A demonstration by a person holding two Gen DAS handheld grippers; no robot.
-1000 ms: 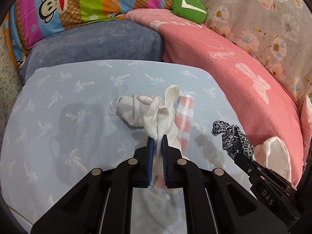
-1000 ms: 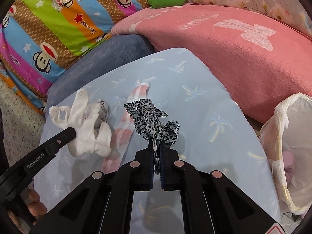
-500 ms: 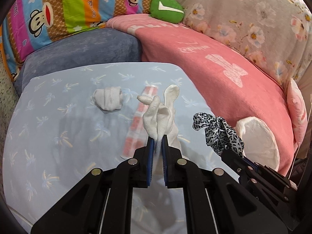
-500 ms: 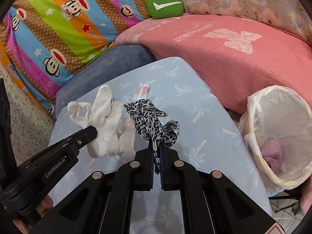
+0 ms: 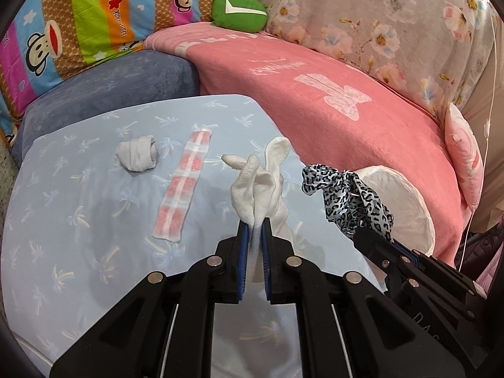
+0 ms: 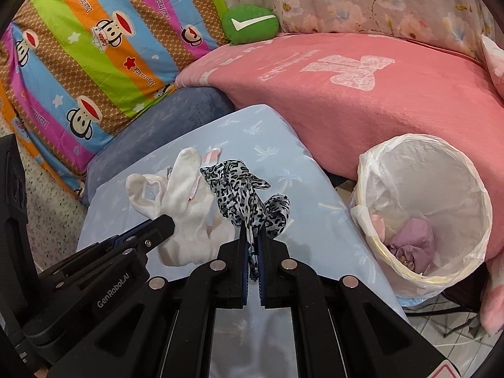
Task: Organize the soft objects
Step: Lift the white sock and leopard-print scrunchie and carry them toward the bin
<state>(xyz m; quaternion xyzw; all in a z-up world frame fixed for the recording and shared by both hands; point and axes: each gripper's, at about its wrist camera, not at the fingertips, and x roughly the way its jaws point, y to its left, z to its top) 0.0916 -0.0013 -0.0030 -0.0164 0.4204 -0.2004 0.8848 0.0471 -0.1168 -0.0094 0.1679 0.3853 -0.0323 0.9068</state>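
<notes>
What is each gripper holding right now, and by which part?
Left gripper pinches the white sock at its bunched lower end; right gripper pinches the leopard-print scarf mid-length, ends hanging.

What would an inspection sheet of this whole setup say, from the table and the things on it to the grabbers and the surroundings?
Surface: blue palm-print table, covered by cloth.
Job's things: white socks in left gripper; leopard-print scarf in right gripper; rolled grey sock and pink checked cloth lying on the table.
Clutter: nothing seen.
Grippers: both shut on their fabric, lifted off the table.
Cables: thin white cord hanging at right.
Surroundings: lined bin holding purple fabric; pink blanket; green cushion; monkey-print bedding.
</notes>
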